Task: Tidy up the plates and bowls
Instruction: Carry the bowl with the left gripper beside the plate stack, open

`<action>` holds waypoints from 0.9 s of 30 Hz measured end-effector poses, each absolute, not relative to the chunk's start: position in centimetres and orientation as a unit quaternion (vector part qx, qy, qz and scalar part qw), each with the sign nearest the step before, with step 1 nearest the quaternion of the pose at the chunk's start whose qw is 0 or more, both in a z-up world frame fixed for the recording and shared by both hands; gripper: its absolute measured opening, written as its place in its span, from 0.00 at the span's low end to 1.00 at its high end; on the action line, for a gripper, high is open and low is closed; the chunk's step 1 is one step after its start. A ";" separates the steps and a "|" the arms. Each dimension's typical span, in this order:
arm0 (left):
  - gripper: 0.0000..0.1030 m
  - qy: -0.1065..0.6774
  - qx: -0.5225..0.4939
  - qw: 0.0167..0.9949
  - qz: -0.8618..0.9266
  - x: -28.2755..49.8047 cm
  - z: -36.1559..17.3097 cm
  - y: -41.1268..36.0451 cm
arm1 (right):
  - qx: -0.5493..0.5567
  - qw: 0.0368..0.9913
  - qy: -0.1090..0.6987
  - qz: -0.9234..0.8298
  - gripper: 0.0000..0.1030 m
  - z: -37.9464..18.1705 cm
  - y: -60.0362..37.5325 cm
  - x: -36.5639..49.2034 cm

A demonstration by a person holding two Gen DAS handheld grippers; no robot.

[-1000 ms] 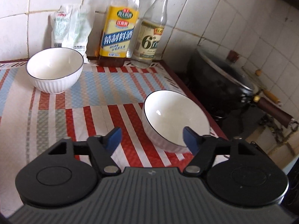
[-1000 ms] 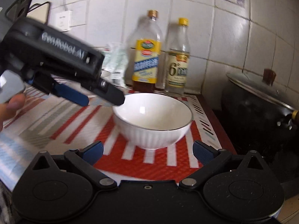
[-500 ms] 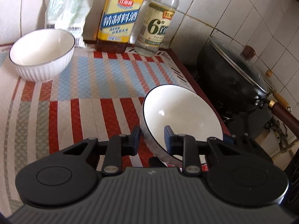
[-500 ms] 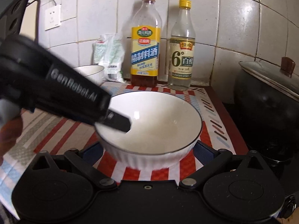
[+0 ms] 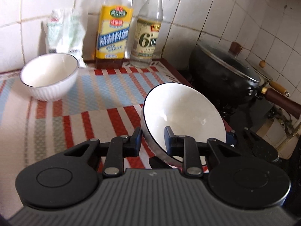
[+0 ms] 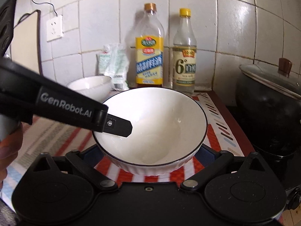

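A white ribbed bowl with a dark rim (image 5: 184,113) sits tilted at the right end of the striped mat (image 5: 90,116). My left gripper (image 5: 153,133) is shut on its near-left rim, one pad inside and one outside. In the right wrist view the same bowl (image 6: 160,124) lies between the wide fingers of my open right gripper (image 6: 149,151), whose blue pads are partly hidden behind it. The left gripper's inner finger (image 6: 120,126) reaches into the bowl from the left. A second white bowl (image 5: 49,73) stands upright at the back left.
Two bottles (image 5: 112,32) (image 5: 148,37) and a white bag (image 5: 64,32) stand against the tiled wall. A black lidded pot (image 5: 223,77) with a wooden handle sits on the stove to the right. A hand (image 6: 7,150) shows at the left edge.
My left gripper closed from wide open onto the near bowl's rim, and the bowl now tilts. My right gripper came forward until the bowl sat between its fingers.
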State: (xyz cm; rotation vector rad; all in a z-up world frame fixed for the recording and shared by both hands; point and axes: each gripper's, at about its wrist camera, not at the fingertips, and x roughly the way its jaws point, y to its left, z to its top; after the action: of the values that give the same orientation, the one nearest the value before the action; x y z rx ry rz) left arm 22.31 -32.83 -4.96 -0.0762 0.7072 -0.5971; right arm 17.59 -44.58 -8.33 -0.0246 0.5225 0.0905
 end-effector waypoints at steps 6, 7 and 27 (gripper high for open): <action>0.23 0.328 -0.021 0.900 -0.285 19.6 -3.8 -28.8 | -0.026 0.965 0.250 0.076 0.99 -7.4 -41.3 15.5; 0.23 0.324 -0.023 0.903 -0.281 19.0 -3.8 -28.1 | -0.026 0.964 0.251 0.083 0.99 -7.3 -40.7 15.2; 0.24 0.377 -0.009 0.897 -0.231 17.8 -6.1 -19.7 | -0.032 0.936 0.320 0.144 0.99 -8.8 -31.9 15.2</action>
State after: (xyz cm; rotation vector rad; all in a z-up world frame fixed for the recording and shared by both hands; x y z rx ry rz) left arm 17.79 -19.68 -6.11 -0.0182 0.7808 -0.4788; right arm 15.23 -31.86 -8.80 -0.0646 0.6533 0.2933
